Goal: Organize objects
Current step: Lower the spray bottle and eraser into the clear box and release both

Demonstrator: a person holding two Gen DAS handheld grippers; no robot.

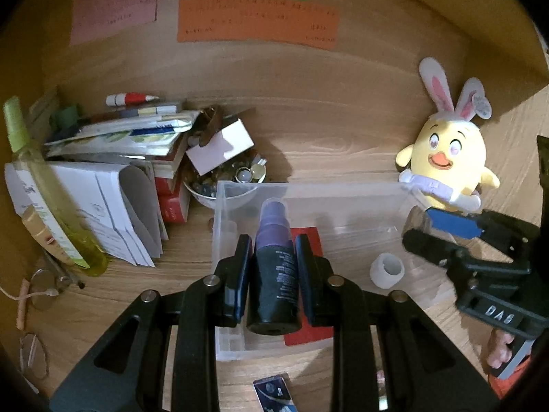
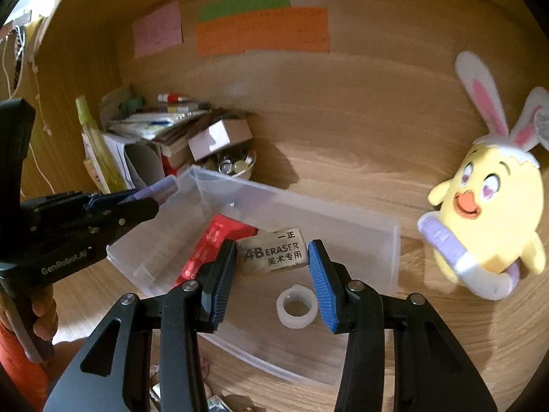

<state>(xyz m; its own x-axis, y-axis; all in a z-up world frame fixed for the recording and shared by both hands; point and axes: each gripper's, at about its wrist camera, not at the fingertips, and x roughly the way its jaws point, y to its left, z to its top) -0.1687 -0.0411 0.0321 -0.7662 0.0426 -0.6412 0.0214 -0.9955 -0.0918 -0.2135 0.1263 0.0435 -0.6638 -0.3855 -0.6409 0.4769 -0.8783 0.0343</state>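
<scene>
"4B ERASER" (eraser (image 2: 272,252) face)

Each camera sits close behind its own gripper, angled down at the wooden desk (image 1: 343,137), the left view squarely facing the clear plastic box (image 1: 308,192), the right seeing it obliquely; both share the plush chick (image 2: 487,213) and coloured notes (image 1: 257,20).

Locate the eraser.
In the right wrist view the eraser sits clamped in the right gripper, over the clear box, beside the red packet.
</scene>
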